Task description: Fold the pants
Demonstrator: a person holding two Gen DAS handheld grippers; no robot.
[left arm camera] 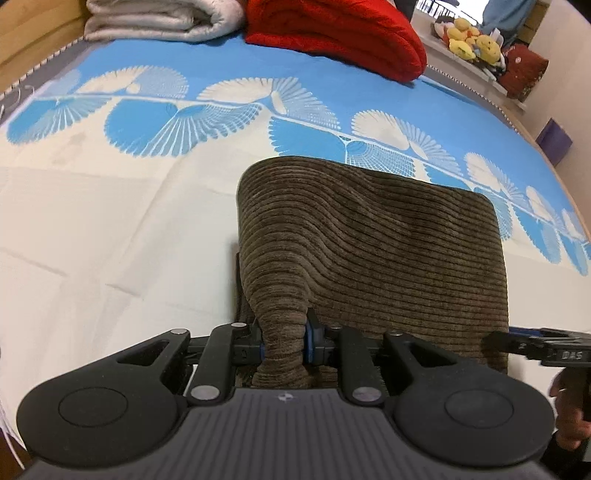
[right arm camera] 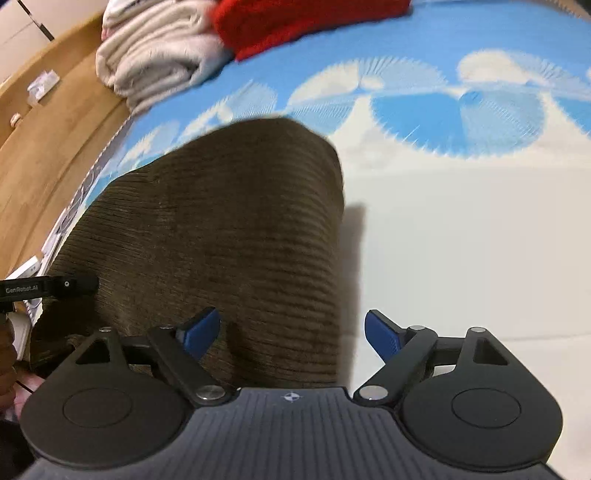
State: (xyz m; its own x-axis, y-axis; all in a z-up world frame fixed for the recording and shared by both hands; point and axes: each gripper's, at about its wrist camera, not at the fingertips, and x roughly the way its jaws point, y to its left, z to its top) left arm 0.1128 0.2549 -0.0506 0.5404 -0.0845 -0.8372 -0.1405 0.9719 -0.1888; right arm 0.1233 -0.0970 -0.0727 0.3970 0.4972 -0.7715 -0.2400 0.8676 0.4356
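Observation:
The brown corduroy pants (left arm camera: 373, 243) lie folded on the bed, and they also show in the right wrist view (right arm camera: 221, 229). My left gripper (left arm camera: 284, 341) is shut on a bunched near edge of the pants. My right gripper (right arm camera: 291, 332) is open, its blue pads (right arm camera: 201, 332) spread over the near right edge of the pants, holding nothing. The right gripper's finger shows in the left wrist view (left arm camera: 532, 345) at the pants' right edge. The left gripper shows at the left of the right wrist view (right arm camera: 51, 286).
The bed sheet (left arm camera: 110, 229) is cream with a blue fan pattern. A folded grey blanket (left arm camera: 159, 18) and a red blanket (left arm camera: 340, 33) lie at the far end. Plush toys (left arm camera: 472, 40) sit on a shelf at the far right. Wooden floor (right arm camera: 44, 147) lies beside the bed.

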